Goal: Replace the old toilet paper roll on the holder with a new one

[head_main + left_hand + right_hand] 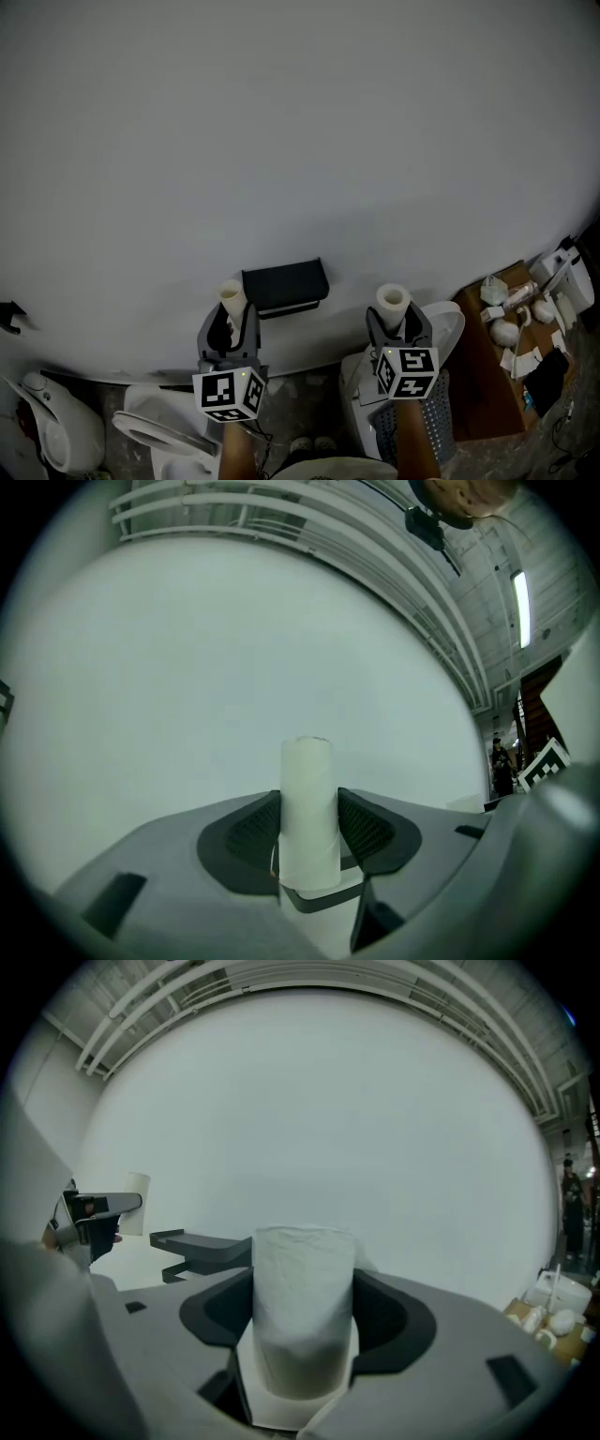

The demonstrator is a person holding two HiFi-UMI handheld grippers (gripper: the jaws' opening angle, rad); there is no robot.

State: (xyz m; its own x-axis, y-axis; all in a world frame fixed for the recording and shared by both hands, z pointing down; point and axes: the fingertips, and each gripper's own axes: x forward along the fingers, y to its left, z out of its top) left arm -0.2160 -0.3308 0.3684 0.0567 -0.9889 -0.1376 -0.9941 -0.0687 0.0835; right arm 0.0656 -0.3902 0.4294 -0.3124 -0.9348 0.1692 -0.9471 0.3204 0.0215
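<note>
My left gripper [231,314] is shut on a thin, nearly bare old paper roll [232,298], which stands upright between the pads [309,810]. Just to its right on the white wall hangs the black holder [285,286], with no roll on it. My right gripper [395,319] is shut on a thicker white new toilet paper roll [393,302], also upright between its pads [302,1309]. In the right gripper view the holder [199,1248] shows to the left, with the left gripper and its old roll [137,1202] beyond it.
A white toilet [155,433] stands below left and a white object [58,428] at the far left. Under the right gripper is a white bin [424,417]. A brown table [511,361] with small items is at the right. A person [570,1206] stands far off.
</note>
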